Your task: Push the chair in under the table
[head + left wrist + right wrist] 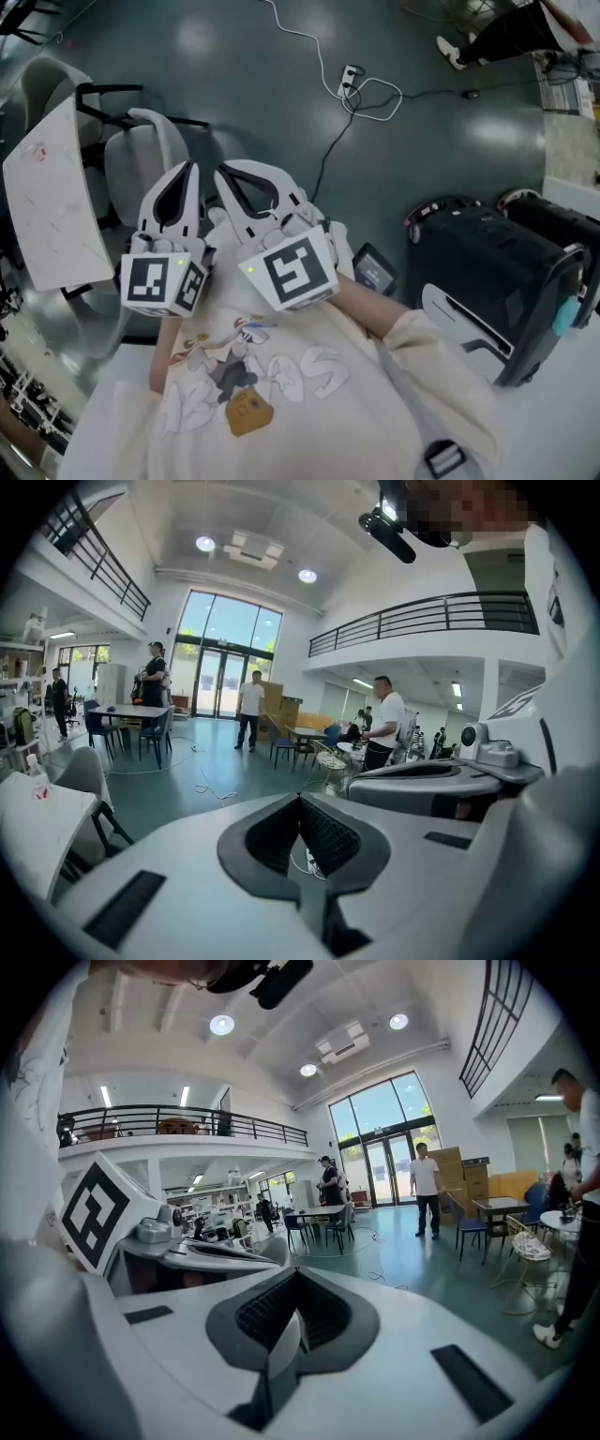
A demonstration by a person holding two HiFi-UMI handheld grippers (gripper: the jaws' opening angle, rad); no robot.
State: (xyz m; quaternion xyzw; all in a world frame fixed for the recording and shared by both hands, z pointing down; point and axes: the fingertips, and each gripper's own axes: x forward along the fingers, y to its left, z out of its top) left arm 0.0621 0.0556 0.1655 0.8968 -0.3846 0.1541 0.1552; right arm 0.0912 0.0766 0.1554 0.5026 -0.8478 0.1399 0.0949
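A white chair [131, 164] stands on the grey floor beside a tilted-looking white table top [56, 202] at the left of the head view. Both show again at the lower left of the left gripper view, the chair [84, 772] behind the table [37, 822]. My two grippers are held side by side close to the person's chest, apart from the chair. The left gripper [192, 169] has its jaws together with nothing between them, as its own view shows [300, 799]. The right gripper [223, 173] is shut and empty too [298, 1274].
Two black wheeled cases [487, 272] stand at the right. A white cable and power strip [352, 80] lie on the floor ahead. A second pale chair [47, 80] sits at the far left. Several people stand among tables [127, 714] across the hall.
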